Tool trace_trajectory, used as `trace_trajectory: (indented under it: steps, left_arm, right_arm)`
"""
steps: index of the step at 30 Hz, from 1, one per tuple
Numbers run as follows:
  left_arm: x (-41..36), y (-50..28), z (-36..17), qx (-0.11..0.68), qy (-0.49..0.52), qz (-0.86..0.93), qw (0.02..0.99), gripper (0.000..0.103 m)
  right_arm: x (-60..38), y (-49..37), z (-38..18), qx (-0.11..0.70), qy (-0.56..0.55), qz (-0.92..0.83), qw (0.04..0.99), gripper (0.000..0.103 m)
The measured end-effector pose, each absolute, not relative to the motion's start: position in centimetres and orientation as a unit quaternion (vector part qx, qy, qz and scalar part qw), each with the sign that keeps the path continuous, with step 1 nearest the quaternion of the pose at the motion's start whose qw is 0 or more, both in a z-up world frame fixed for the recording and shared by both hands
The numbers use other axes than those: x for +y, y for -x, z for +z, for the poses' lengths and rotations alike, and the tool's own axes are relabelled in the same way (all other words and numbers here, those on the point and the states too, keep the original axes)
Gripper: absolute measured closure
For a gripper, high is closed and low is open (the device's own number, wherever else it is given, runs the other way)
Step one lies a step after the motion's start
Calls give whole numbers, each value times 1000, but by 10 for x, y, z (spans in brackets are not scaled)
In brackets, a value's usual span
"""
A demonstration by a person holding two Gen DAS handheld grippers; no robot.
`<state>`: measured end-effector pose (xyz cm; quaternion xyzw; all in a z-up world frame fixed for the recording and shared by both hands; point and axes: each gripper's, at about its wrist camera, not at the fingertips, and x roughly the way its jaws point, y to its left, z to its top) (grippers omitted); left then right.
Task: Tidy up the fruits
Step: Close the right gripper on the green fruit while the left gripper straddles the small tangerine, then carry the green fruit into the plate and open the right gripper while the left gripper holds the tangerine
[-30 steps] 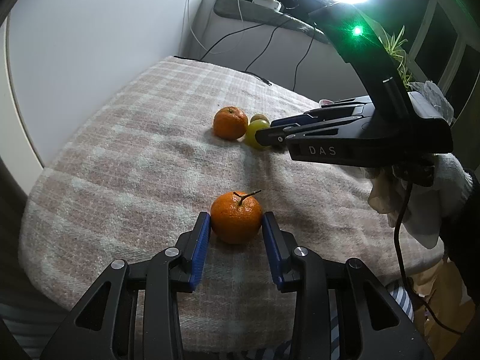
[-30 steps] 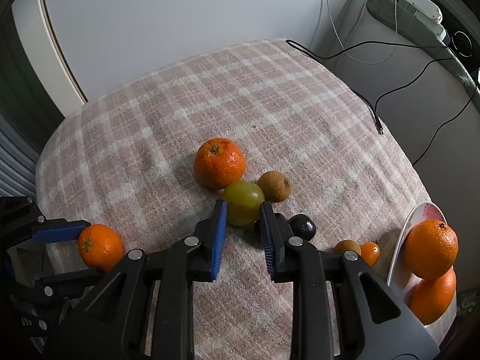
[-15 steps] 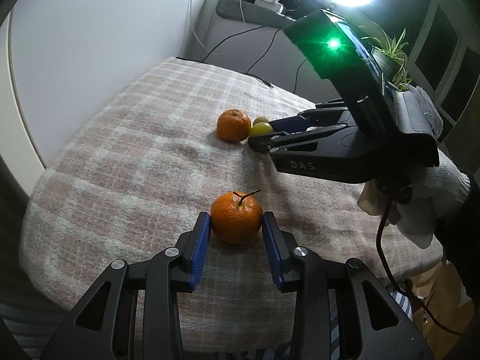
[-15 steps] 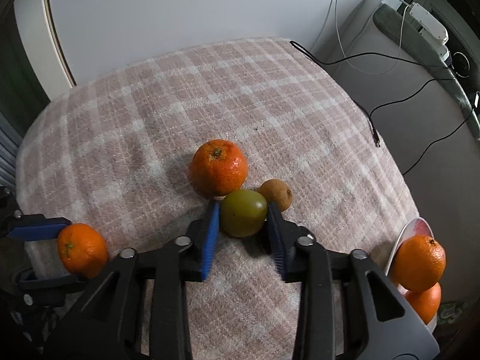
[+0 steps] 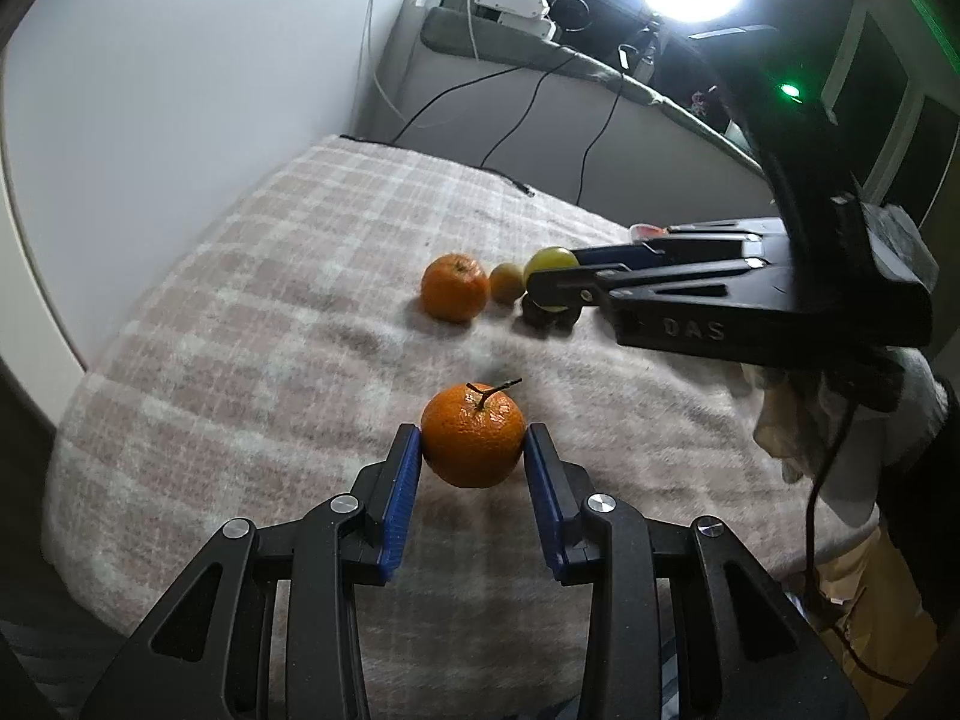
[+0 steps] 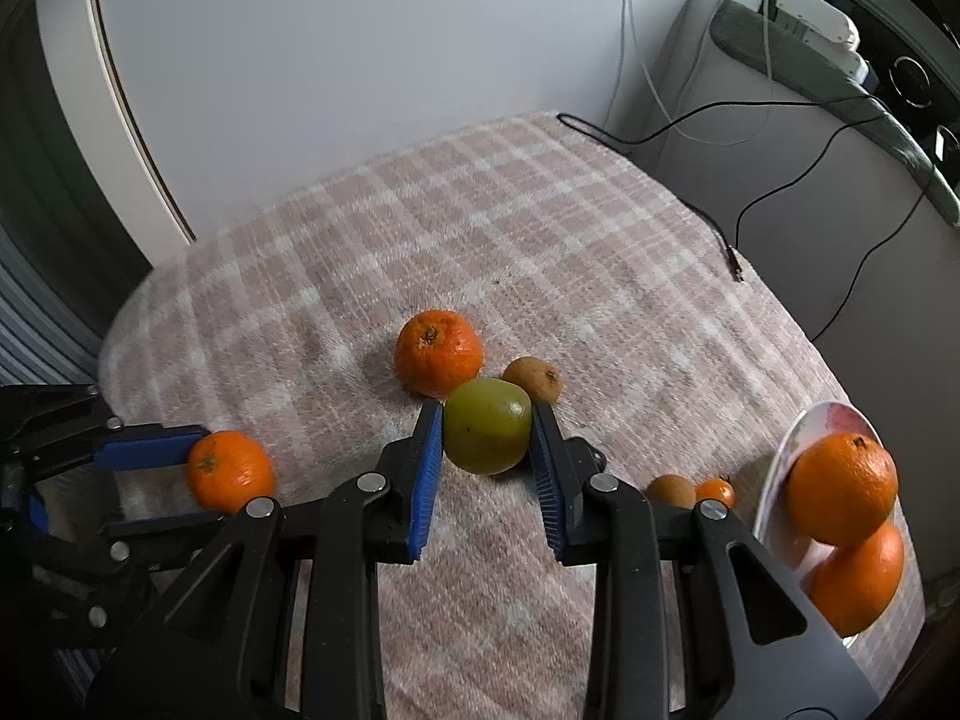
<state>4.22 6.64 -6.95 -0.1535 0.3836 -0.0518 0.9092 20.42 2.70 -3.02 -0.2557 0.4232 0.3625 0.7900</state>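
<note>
Both grippers hold fruit. The right gripper [image 6: 486, 441] fingers pinch the green fruit [image 6: 487, 433] at frame centre; the left gripper [image 5: 474, 450] fingers pinch a tangerine [image 5: 473, 443]. Next, likely: carry the green fruit to the plate [image 6: 780, 474] at lower right, avoiding its oranges [image 6: 842, 488].

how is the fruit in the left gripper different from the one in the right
The left hand-held gripper grips an orange tangerine with a dark stem; the right hand-held gripper grips a green fruit with no visible stem. The tangerine's skin is dimpled, the green fruit's smooth. Both are round and clamped between blue pads.
</note>
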Motion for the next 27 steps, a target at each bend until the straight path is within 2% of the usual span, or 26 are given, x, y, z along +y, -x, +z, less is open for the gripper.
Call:
trace_trajectory:
  steps: [13,27]
  left_arm:
    - [27,-81,-40,359,135,-93,919,69]
    - [-40,-131,-39,367,120,-144,911,69]
  right_arm:
    - [-58,-201,4,401,183,336,832,73]
    - [-157,-213,1,413,128,263,862,73]
